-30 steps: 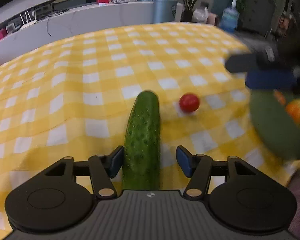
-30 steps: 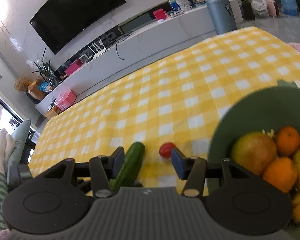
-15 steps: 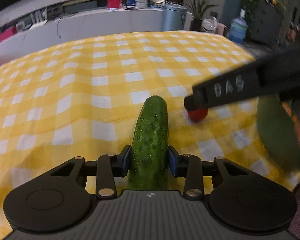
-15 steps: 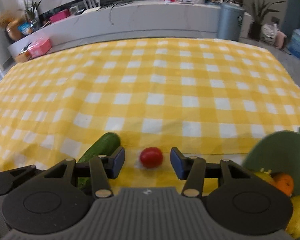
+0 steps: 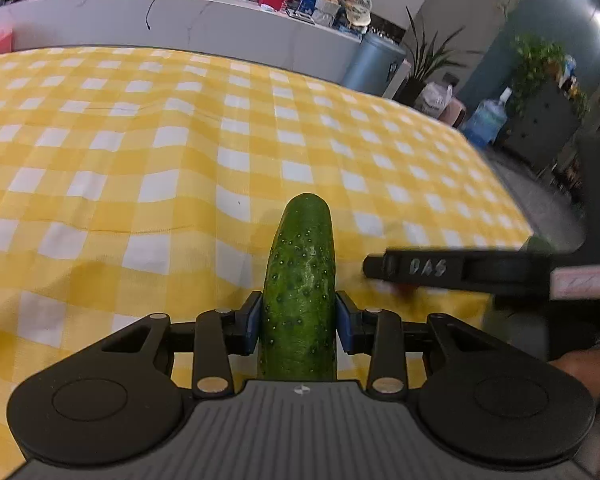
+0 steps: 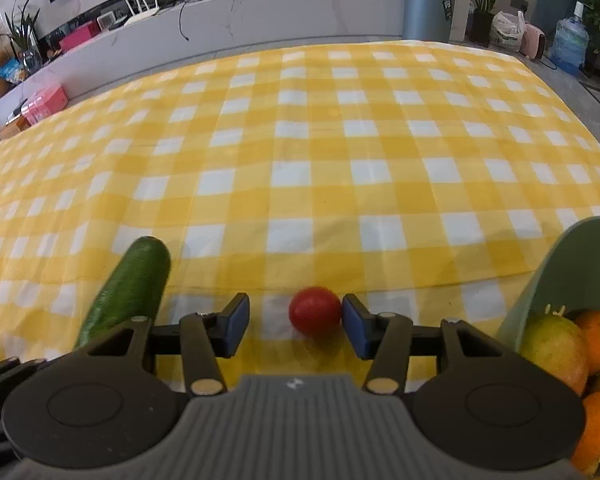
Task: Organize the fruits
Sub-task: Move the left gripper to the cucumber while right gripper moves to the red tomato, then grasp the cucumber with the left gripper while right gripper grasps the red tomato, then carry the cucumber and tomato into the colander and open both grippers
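From the left wrist, the left gripper [image 5: 299, 322] is clamped on the cucumber [image 5: 300, 280], which points out over the yellow checked cloth [image 5: 160, 152]. From the right wrist, the right gripper [image 6: 296, 326] stands apart around the small tomato [image 6: 315, 311] on the cloth, its right pad touching it, beside the green bowl [image 6: 552, 280] of fruit.

Left gripper [image 5: 299, 322] jaws clamp the cucumber [image 5: 300, 280] over the checked cloth [image 5: 140, 160] — right gripper [image 5: 384, 268] just beside
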Tool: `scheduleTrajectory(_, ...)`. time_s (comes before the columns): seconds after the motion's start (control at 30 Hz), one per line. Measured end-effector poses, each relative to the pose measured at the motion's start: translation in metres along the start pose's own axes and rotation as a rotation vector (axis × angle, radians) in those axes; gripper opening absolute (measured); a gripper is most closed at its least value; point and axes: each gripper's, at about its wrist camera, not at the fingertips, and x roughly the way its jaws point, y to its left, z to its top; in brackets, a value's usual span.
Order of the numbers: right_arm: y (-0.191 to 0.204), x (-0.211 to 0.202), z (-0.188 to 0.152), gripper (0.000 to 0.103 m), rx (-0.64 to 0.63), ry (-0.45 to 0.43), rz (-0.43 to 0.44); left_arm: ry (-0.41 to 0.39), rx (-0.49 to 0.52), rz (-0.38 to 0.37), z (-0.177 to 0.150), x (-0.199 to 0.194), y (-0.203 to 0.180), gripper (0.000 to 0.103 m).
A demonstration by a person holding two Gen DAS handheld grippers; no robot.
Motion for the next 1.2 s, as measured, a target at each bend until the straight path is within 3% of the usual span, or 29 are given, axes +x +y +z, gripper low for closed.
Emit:
scheduleTrajectory(0.17, 0.009, 0.004, -0.003, 0.048, -0.059, 0.010, -0.029, -0.021, -0.018, 0.005, 0.002, 0.000, 0.003, 0.042)
scheduleTrajectory(0.3, 0.015, 0.006, -0.007, 0.042, -0.120, 0.017, -0.059, -0.045, -0.031, 0.003, 0.004, -0.003, 0.007, 0.042)
scheduleTrajectory(0.5, 0.011, -0.001, -0.013, 0.045, -0.089, 0.031, -0.022, -0.048, -0.029, 0.009, 0.004, -0.002, 0.005, 0.042)
scheduleTrajectory(0.57, 0.015, -0.003, -0.019, 0.042, -0.124, 0.019, -0.034, -0.045, -0.025, 0.013, 0.003, -0.001, 0.004, 0.042)
scheduleTrajectory(0.63, 0.019, -0.005, -0.023, 0.027, -0.145, 0.013, -0.042, -0.038, -0.023, 0.007, 0.003, 0.000, 0.004, 0.042)
scheduleTrajectory(0.7, 0.021, -0.006, -0.023, 0.019, -0.155, 0.006, -0.026, -0.039, -0.018, 0.010, 0.002, 0.000, 0.004, 0.042)
scheduleTrajectory(1.0, 0.024, -0.011, -0.027, 0.019, -0.229, -0.023, -0.035, -0.073, -0.011, 0.007, 0.000, -0.004, 0.002, 0.042)
scheduleTrajectory(1.2, 0.008, -0.041, -0.022, 0.019, -0.124, -0.108, 0.032, -0.087, 0.043, -0.061, -0.002, -0.012, -0.009, 0.042)
